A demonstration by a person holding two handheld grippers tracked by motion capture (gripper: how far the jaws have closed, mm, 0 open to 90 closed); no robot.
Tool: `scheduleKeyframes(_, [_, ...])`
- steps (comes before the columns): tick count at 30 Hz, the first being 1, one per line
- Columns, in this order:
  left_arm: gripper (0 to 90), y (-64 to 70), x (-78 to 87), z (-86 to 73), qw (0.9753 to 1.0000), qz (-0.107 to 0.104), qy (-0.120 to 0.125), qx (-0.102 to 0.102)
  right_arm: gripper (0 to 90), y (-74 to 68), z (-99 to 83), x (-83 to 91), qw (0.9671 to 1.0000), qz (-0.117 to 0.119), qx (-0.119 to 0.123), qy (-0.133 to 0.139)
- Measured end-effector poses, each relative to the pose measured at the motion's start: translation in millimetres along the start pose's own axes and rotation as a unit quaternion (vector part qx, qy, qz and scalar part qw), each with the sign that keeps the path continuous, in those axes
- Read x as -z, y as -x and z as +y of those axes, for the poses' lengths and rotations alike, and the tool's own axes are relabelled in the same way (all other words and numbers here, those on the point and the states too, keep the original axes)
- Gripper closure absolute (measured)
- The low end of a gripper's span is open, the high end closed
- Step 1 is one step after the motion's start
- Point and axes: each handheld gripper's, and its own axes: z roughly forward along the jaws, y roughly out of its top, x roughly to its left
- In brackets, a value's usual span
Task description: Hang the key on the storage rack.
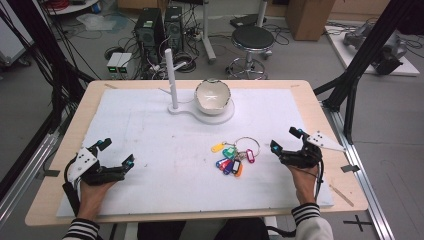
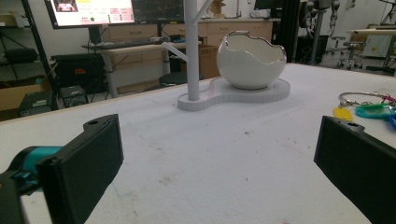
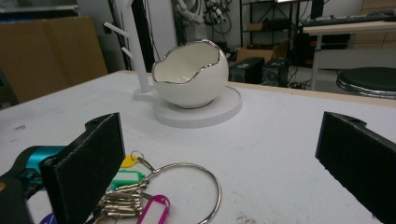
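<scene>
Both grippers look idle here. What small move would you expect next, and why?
Probably the right gripper eases left and down toward the key ring: its jaws stand open and empty, the ring with coloured tags lies flat just beside it, and the left gripper, also open, sits farther off.

Jaws wide apart. Key ring [image 3: 187, 186] with coloured tags [image 3: 152, 207] by left jaw; eggshell bowl [image 3: 190, 77] on white stand [image 3: 219, 112] beyond.
</scene>
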Motion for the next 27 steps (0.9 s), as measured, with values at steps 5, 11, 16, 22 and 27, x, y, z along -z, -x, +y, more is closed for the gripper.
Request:
scheduleKeyframes(5, [1.7, -0.3, 0.0, 0.0, 1.0, 0.0, 0.0, 0.002, 0.8, 4.8, 24.4, -9.7, 0.9991, 0.005, 0.011, -0.041])
scheduleKeyframes(11, [1.7, -0.4, 0.0, 0.0, 1.0, -0.001, 0.0, 0.002, 0.9, 9.5, 44.4, -24.7, 0.9952, 0.014, 0.017, -0.095])
scheduleKeyframes(16, [1.7, 0.3, -0.4, 0.0, 1.0, 0.0, -0.001, 0.001, 0.9, 10.9, 60.5, -39.6, 0.9883, 0.025, 0.034, -0.147])
scheduleKeyframes(22, [1.7, 0.3, -0.7, 0.0, 1.0, 0.001, 0.0, 0.002, 0.9, 13.7, 75.4, -60.9, 0.9707, 0.037, 0.061, -0.229])
scheduleKeyframes(27, [1.7, -0.1, -0.5, 0.1, 1.0, 0.0, -0.001, 0.002, 0.9, 13.0, 80.0, -72.6, 0.9599, 0.046, 0.069, -0.268])
